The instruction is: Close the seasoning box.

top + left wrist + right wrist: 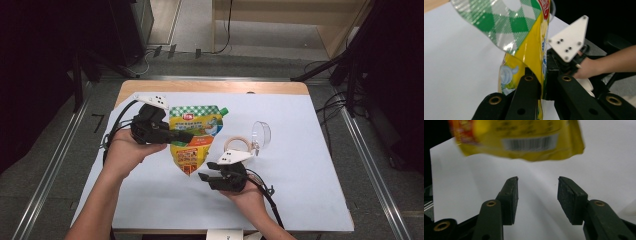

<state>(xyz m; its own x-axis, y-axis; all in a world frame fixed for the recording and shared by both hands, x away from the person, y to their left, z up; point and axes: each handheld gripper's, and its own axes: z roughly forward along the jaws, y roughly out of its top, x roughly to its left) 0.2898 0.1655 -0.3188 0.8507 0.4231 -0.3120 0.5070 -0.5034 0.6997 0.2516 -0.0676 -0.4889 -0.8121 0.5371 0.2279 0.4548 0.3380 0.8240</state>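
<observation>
A: Left gripper (186,135) was clamped on the yellow-and-green foil spout pouch (196,136), jaws pinching its side edge. Pouch was held up off the white-covered worktop (300,165), green checked top and green cap toward the far side, narrow bottom end pointing at the person.

B: Agreed. In the left gripper view the foil sat squeezed between both jaws, checked top curling overhead.

A: Right gripper (205,176) sat just beside the pouch's bottom end, jaws spread, holding nothing. Its own view showed the barcode panel of the pouch hanging above the gap between the pads.

B: Touching?

A: Apparently not, though the pouch was blurred there.

B: Other items?

A: Pale wooden ring (236,144) lying flat beyond the right gripper; clear plastic cup-like piece (261,135) just beside it, on its side, probably.
</observation>
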